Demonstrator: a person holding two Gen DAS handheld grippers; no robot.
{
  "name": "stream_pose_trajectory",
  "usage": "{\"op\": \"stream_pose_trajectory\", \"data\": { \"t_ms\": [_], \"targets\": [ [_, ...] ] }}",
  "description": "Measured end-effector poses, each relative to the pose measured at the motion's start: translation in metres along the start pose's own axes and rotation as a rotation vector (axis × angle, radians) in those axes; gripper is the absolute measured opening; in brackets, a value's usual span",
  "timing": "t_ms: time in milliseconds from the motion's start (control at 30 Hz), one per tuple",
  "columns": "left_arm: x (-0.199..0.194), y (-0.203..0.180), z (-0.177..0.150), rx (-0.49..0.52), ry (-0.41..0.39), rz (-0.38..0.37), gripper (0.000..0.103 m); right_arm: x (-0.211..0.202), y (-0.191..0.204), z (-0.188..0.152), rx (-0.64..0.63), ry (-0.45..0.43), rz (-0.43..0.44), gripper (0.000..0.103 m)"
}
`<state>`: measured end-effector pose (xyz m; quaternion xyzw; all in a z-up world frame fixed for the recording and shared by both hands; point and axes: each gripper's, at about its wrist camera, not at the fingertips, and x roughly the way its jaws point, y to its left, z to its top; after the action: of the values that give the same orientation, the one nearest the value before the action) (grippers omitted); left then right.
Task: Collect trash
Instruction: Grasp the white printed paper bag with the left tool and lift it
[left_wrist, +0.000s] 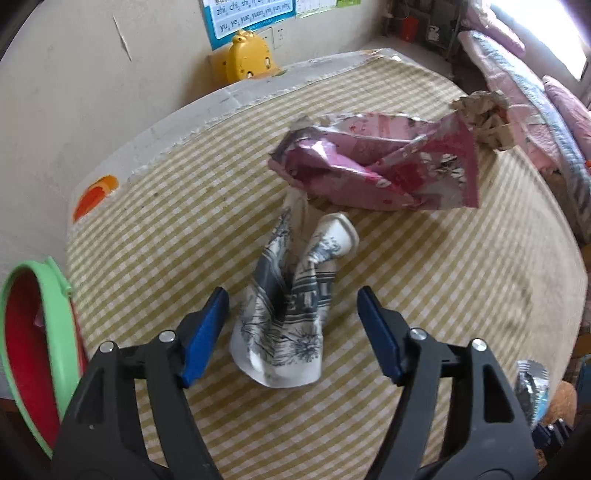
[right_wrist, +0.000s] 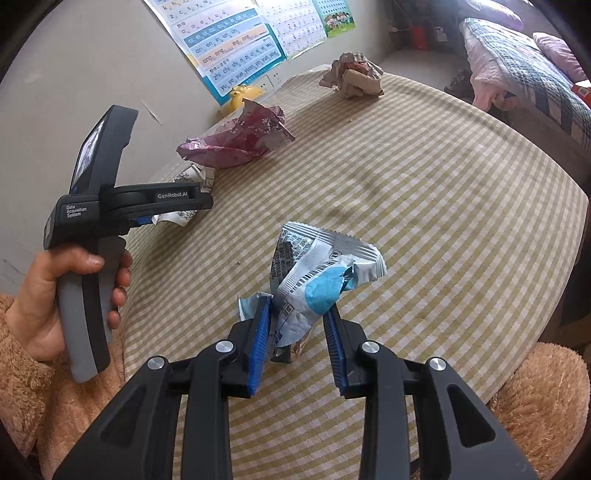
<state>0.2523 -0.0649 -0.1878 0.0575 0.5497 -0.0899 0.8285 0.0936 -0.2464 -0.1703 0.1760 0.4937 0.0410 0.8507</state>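
Counted on the checked-cloth bench (right_wrist: 424, 177): four pieces of trash.

1. One crumpled white paper wrapper with grey print (left_wrist: 284, 317), near side, left. Flanked by the two blue pads of the left claw (left_wrist: 291, 306), spread wide, neither pad touching the paper. Nothing gripped.
2. One silver-and-blue foil snack packet (right_wrist: 317, 273), near side, middle. Pinched at its lower end between the pads of the right claw (right_wrist: 297, 314), closed down to a narrow gap on the foil, packet standing up from the pads.
3. One crushed pink foil bag (left_wrist: 384, 166), just beyond the white wrapper, lying flat on the cloth, ungripped.
4. One ball of brown crumpled paper (right_wrist: 352, 75), far edge of the bench, well apart from both claws.

Counted off the bench: one green-rimmed red bin (left_wrist: 33, 343), near left, below the bench edge; one yellow duck-shaped object (left_wrist: 249, 55) at the far wall; several printed charts (right_wrist: 229, 48) on that wall; one heap of pink and checked bedding (right_wrist: 524, 70), far right.

Counted of the person: one hand (right_wrist: 48, 291) around the left claw's handle, fuzzy tan sleeve (right_wrist: 22, 387) at the wrist.
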Motion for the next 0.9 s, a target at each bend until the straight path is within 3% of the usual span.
{"op": "stream_pose_trajectory", "data": {
  "t_ms": [100, 233, 400, 567, 633, 667, 767, 900],
  "targets": [
    [-0.011, -0.005, -0.001, 0.036, -0.035, -0.002, 0.069, 0.0, -0.001, 0.0, 0.005, 0.001, 0.006, 0.029],
    [-0.027, -0.015, 0.0, 0.123, -0.092, 0.067, 0.069, 0.001, -0.002, 0.0, 0.013, 0.005, 0.016, 0.029],
    [-0.023, -0.024, 0.008, 0.185, -0.064, 0.041, 0.069, 0.002, -0.005, 0.0, 0.027, 0.009, 0.024, 0.029],
    [-0.004, -0.018, 0.01, 0.134, 0.006, 0.028, 0.068, 0.002, -0.005, -0.001, 0.029, 0.009, 0.026, 0.029],
    [-0.001, -0.012, 0.009, 0.109, 0.021, 0.033, 0.047, 0.002, -0.004, -0.001, 0.028, 0.009, 0.025, 0.029],
    [0.0, -0.009, 0.009, 0.1, 0.024, 0.039, 0.045, 0.002, -0.004, -0.001, 0.028, 0.008, 0.024, 0.029],
    [-0.006, 0.0, 0.006, 0.066, 0.014, 0.016, 0.044, 0.002, -0.004, -0.001, 0.029, 0.007, 0.024, 0.029],
    [-0.036, 0.007, -0.01, 0.048, -0.072, 0.024, 0.044, 0.002, -0.005, -0.001, 0.025, 0.009, 0.022, 0.029]
  ]
}}
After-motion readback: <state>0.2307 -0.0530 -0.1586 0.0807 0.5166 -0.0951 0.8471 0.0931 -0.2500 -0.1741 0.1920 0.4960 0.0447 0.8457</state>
